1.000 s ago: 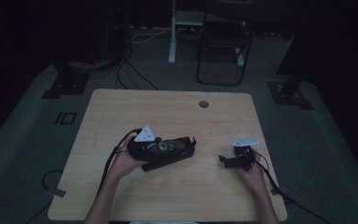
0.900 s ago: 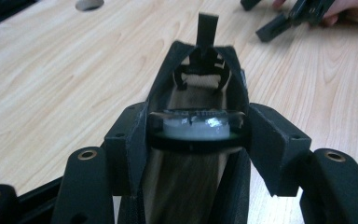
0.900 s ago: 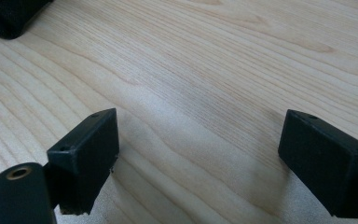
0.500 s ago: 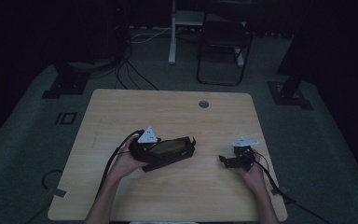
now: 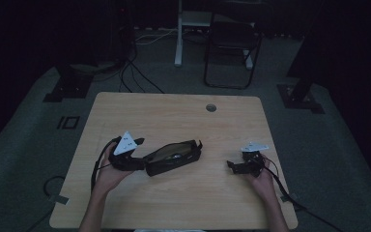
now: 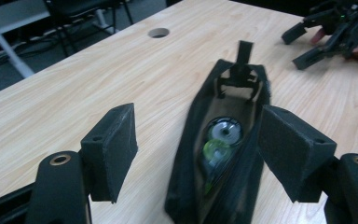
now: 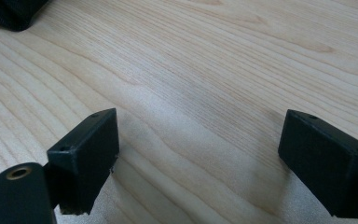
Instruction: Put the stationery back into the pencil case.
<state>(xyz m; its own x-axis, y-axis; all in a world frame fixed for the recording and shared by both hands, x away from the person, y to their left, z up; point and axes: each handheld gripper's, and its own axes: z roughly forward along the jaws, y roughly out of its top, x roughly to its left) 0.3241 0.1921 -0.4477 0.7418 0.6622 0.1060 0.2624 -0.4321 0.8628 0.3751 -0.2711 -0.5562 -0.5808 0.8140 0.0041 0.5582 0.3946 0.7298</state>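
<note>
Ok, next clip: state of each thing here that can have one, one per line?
Black pouch: unzipped, lying flat on the table, round greenish items inside.
Left gripper: open, jaws straddling the pouch's near end.
Right gripper: open, holding nothing, low over bare wood.
Chair: upright, unoccupied.

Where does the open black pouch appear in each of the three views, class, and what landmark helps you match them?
High view: the black pouch lies at table centre, just right of the left gripper.
Left gripper view: lower centre, between that gripper's open jaws, contents visible.
Right gripper view: a dark corner at top left, probably the pouch.
Shared landmark: the light wooden table.
</note>
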